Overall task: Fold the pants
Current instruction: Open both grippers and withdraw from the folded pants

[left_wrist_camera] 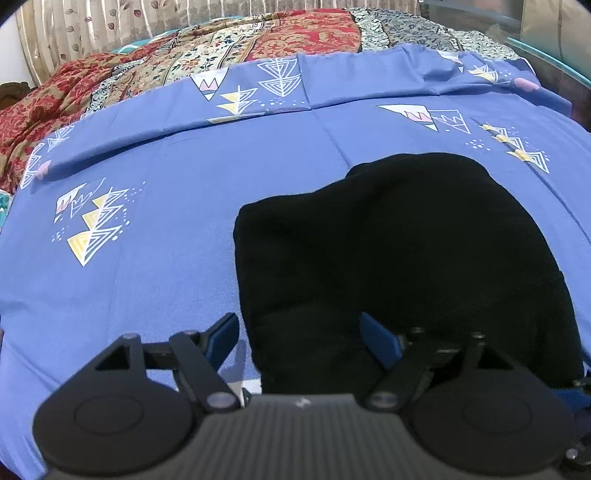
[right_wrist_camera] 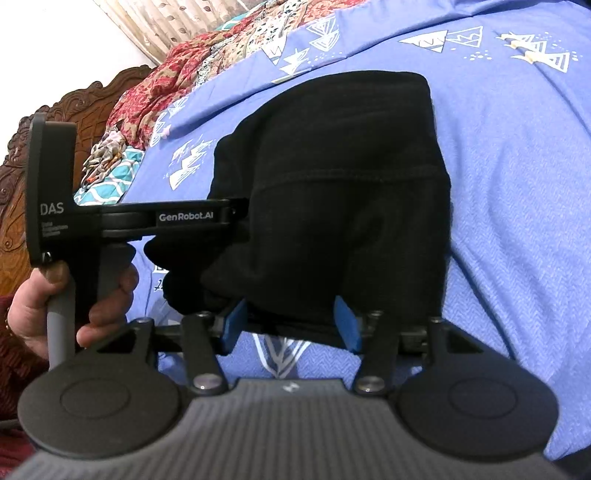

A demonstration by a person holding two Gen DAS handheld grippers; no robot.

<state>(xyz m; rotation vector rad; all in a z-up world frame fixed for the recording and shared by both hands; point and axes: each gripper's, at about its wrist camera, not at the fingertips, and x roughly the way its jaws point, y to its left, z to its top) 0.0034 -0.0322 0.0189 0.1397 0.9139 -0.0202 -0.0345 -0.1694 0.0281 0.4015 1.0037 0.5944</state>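
The black pants (left_wrist_camera: 399, 251) lie folded into a compact bundle on the blue patterned bedsheet (left_wrist_camera: 147, 295). My left gripper (left_wrist_camera: 301, 332) is open, its blue pads spread wide around the bundle's near left corner, with cloth between them. In the right wrist view the pants (right_wrist_camera: 343, 192) show a stitched hem across the middle. My right gripper (right_wrist_camera: 291, 326) is open, its pads straddling the bundle's near edge. The left gripper's body (right_wrist_camera: 140, 218) reaches into the bundle's left side, held by a hand (right_wrist_camera: 74, 291).
A red and cream floral quilt (left_wrist_camera: 221, 48) lies bunched along the far side of the bed. A carved wooden headboard (right_wrist_camera: 92, 107) stands at the left. A curtain (left_wrist_camera: 74, 29) hangs behind. A glass tabletop edge (left_wrist_camera: 546, 48) shows far right.
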